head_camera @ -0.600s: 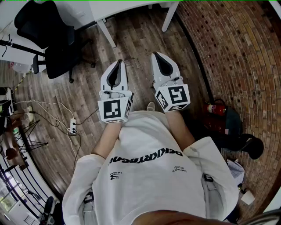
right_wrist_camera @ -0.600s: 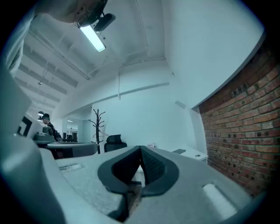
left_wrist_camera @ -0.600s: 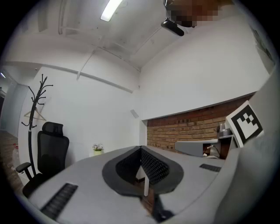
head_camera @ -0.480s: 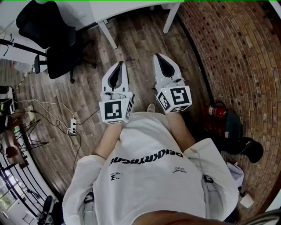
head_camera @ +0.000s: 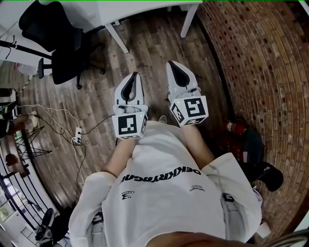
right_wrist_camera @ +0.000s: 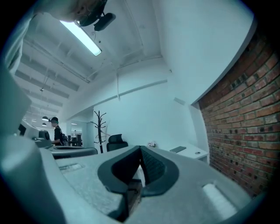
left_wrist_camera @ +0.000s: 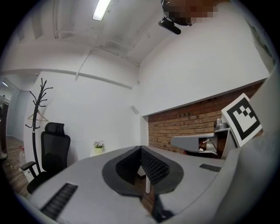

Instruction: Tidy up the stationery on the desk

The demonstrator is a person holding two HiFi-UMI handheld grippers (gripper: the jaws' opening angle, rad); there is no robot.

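Observation:
No stationery shows in any view. I hold both grippers close in front of my chest, over the wooden floor, pointing toward a white desk at the top of the head view. The left gripper is shut with nothing between its jaws; in its own view the left gripper has its dark ribbed pads pressed together. The right gripper beside it is also shut and empty, and in its own view the right gripper has its pads meeting at the tips. A white desk top bears a dark flat object.
A black office chair stands at the upper left, and a brick wall runs along the right. On the floor lie a power strip with cables and a fire extinguisher. A coat rack stands by the white wall.
Both grippers stay shut and side by side; the left one has drifted slightly lower and to the right in the head view as the view shifted a little.

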